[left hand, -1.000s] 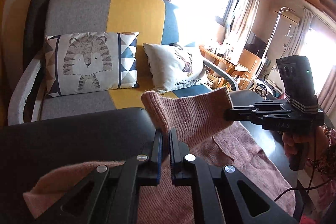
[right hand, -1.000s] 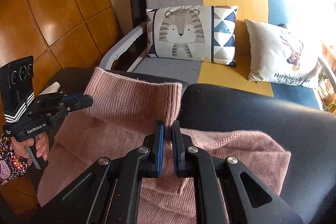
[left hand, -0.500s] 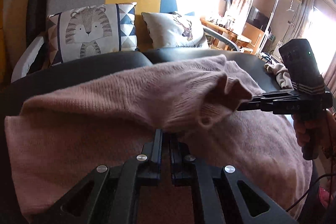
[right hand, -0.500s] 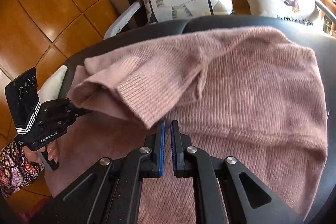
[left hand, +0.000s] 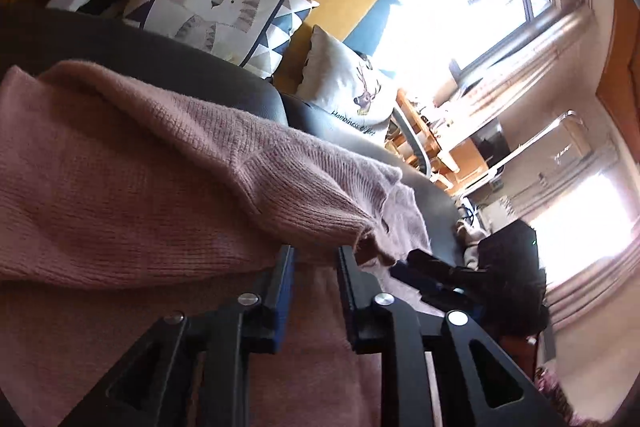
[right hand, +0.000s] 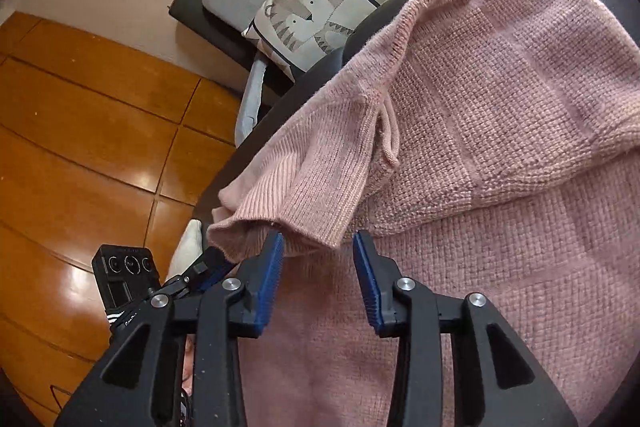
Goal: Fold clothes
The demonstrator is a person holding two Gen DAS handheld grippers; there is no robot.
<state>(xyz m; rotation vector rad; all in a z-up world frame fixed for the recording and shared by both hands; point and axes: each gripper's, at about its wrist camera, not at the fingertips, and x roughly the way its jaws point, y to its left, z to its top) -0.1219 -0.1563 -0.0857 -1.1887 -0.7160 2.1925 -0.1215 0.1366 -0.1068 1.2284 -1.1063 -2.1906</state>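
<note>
Both fingertips [left hand: 288, 255] under sweater hem [left hand: 320, 223]

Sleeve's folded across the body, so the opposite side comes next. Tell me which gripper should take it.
Right, probably. The right gripper is open over the pink sweater, whose body spreads off to its right. The left gripper sits at the sleeve cuff, on the far left.

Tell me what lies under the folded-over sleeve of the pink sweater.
Under the sleeve lies the pink sweater body, itself on a dark padded surface. What the sleeve covers is hidden.
</note>
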